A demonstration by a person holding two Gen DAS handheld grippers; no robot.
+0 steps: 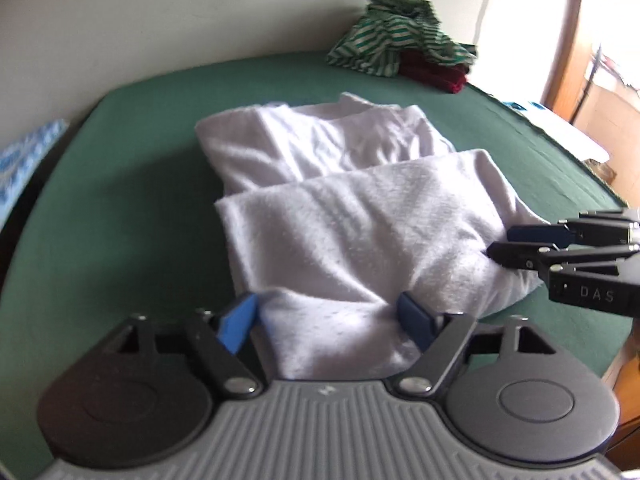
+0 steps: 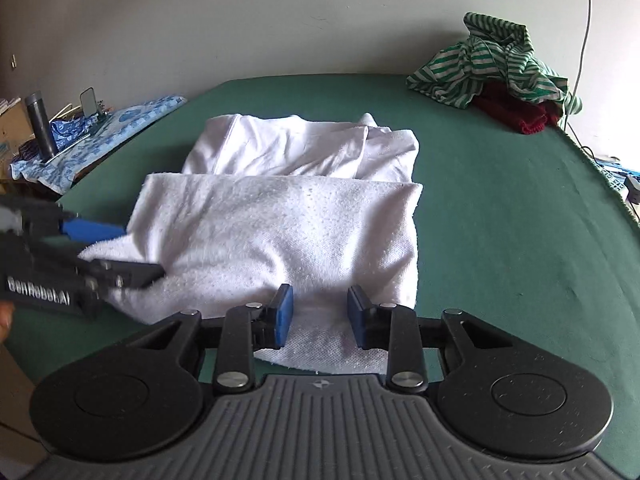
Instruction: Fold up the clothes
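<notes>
While folded on green bed sheet (image 2: 500, 208): white knit garment (image 2: 288, 224), dimpled, rumpled
left claw (image 1: 328, 320): wide apart, straddling hem, gripping nothing
right claw (image 2: 320, 314): partly apart, pads clear of cloth

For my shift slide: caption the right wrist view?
Right gripper open over the half-folded white garment on the green bed, left gripper at its far edge.
</notes>
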